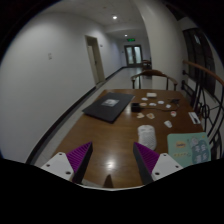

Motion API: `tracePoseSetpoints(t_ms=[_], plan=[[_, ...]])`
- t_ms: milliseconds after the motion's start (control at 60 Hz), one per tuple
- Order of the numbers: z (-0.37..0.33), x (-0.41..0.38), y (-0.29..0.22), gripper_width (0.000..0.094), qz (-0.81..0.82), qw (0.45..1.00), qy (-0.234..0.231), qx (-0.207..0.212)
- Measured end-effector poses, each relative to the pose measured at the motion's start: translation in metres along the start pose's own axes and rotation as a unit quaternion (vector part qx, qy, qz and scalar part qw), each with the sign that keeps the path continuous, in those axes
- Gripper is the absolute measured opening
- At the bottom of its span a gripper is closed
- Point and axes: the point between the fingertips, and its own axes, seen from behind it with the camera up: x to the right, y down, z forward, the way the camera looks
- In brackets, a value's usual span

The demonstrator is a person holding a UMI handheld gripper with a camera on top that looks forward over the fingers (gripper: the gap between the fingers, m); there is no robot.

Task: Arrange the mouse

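The gripper (107,157) is open, its purple pads apart with nothing between them, held above the wooden counter (110,135). Beyond the left finger lies a dark mouse pad (106,108). Just ahead of the right finger sits the white mouse (146,135). Farther right, beside that finger, is a pale green box (188,146).

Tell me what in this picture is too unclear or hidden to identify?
- Gripper view: the tool is open, holding nothing; its fingers hide the table's near edge.
- No mouse is recognisable; the small white object ahead of the fingers is too small to name.
- The white bits farther along the table are too small to tell.
- The teal card carries unreadable print.
- The dark pad's surface shows no detail.
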Motion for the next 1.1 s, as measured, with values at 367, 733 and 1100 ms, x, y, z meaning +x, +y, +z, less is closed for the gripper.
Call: tracePoseSetpoints(t_ms=[367,733,1100], plan=[[0.107,0.146,0.008,0.0794,0.008,0.995,0.089,-0.052],[0.126,0.143,0.002,0.0368,-0.014,0.997,0.063,-0.036],[-0.081,0.285,-0.082,0.0343,-0.023,0.979,0.17,0.11]])
